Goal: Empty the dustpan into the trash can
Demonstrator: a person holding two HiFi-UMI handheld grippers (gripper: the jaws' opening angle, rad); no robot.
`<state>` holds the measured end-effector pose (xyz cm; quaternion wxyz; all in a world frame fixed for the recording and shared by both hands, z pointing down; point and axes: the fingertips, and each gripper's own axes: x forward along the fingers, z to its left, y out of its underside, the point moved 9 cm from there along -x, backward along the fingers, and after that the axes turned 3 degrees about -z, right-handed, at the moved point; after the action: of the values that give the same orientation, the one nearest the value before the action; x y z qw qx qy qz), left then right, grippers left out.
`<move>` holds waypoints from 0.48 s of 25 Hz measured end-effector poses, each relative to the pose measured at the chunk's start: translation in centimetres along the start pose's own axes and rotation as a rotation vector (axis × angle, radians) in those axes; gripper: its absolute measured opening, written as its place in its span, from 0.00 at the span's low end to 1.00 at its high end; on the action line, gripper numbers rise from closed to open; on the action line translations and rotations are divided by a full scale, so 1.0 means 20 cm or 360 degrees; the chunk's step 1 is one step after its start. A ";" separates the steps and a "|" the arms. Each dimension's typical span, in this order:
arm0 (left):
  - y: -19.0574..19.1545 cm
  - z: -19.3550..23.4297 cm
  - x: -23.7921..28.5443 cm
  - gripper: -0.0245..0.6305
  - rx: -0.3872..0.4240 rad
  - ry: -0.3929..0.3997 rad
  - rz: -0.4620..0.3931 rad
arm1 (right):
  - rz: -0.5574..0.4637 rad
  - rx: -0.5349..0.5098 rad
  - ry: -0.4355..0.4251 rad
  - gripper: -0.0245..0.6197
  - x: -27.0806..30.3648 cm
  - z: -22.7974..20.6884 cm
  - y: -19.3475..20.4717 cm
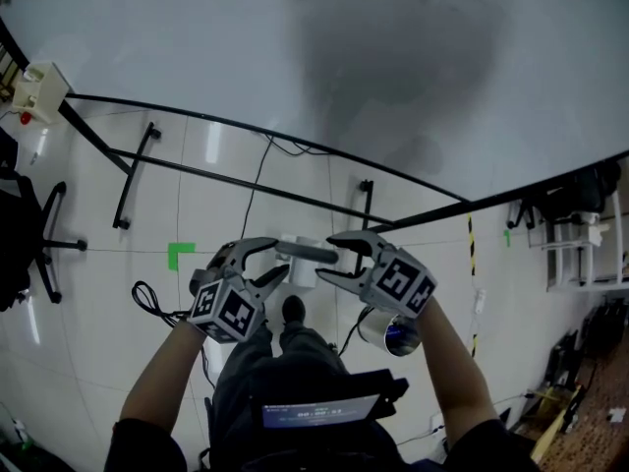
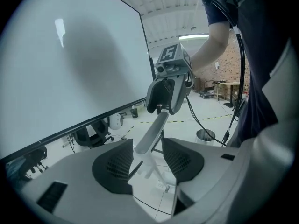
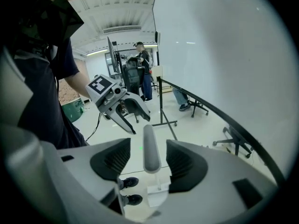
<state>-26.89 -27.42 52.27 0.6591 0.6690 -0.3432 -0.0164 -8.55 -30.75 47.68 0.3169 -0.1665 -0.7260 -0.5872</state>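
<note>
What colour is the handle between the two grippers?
The handle is plain light grey; it shows best in the right gripper view.

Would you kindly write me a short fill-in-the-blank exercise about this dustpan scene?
1. The dustpan handle stands between the jaws of ___ grippers.
2. The right gripper has its jaws ___, clear of the handle.
3. In the head view, the metal trash can shows just under the ___ gripper.
4. The tape mark near the left gripper is ___.
Missing words: both; open; right; green.
</note>
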 end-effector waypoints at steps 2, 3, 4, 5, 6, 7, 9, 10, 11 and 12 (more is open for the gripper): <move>-0.01 0.01 -0.02 0.34 0.0000 -0.0014 -0.0009 | -0.0017 -0.0015 0.0007 0.46 -0.01 0.00 -0.02; -0.01 0.01 -0.02 0.34 0.0004 -0.0019 -0.0011 | -0.0027 -0.0021 0.0009 0.46 -0.02 0.01 -0.03; -0.02 0.01 -0.03 0.34 0.0010 -0.0023 -0.0012 | -0.0035 -0.0029 0.0011 0.46 -0.03 0.01 -0.04; -0.02 0.01 -0.04 0.34 0.0017 -0.0029 -0.0014 | -0.0040 -0.0038 0.0013 0.46 -0.03 0.01 -0.05; -0.02 0.02 -0.05 0.34 0.0023 -0.0036 -0.0019 | -0.0043 -0.0048 0.0015 0.46 -0.04 0.02 -0.06; -0.03 0.02 -0.07 0.34 0.0021 -0.0046 -0.0031 | -0.0044 -0.0060 0.0018 0.46 -0.05 0.02 -0.07; -0.06 0.03 -0.11 0.34 -0.0013 -0.0080 -0.0077 | -0.0053 -0.0075 0.0022 0.46 -0.07 0.02 -0.08; -0.08 0.04 -0.13 0.34 -0.0043 -0.0103 -0.0104 | -0.0059 -0.0073 0.0028 0.46 -0.08 0.02 -0.08; -0.09 0.05 -0.15 0.34 -0.0072 -0.0127 -0.0125 | -0.0065 -0.0068 0.0039 0.46 -0.10 0.02 -0.09; -0.11 0.06 -0.17 0.34 -0.0091 -0.0148 -0.0141 | -0.0070 -0.0063 0.0052 0.46 -0.12 0.02 -0.09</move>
<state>-29.10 -27.04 48.76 0.6599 0.6629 -0.3429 -0.0864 -7.98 -30.46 44.74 0.3124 -0.1470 -0.7125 -0.6108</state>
